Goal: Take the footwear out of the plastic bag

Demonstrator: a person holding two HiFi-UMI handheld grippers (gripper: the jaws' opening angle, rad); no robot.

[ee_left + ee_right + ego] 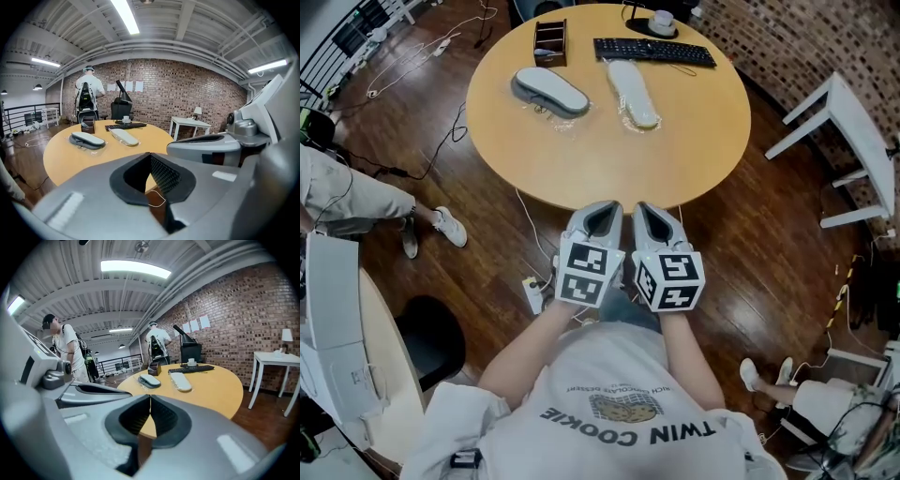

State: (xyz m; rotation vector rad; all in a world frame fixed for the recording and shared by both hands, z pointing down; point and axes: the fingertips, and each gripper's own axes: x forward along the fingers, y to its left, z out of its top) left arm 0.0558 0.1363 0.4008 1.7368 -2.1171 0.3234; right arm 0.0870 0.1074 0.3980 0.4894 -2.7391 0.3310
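Two slippers point(550, 91) point(634, 94), one keyboard point(654, 51), two claws point(602, 215) point(650, 215)

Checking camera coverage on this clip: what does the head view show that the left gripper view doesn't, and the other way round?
Head view only: the wearer's shirt, cables on the floor, a seated person's legs. Left gripper view only: ceiling lights, a standing person by the far wall, a lamp, and the left gripper with its fingers meeting. Both: the round table, the grey slipper and pale slipper in plastic, the keyboard, the wooden box.
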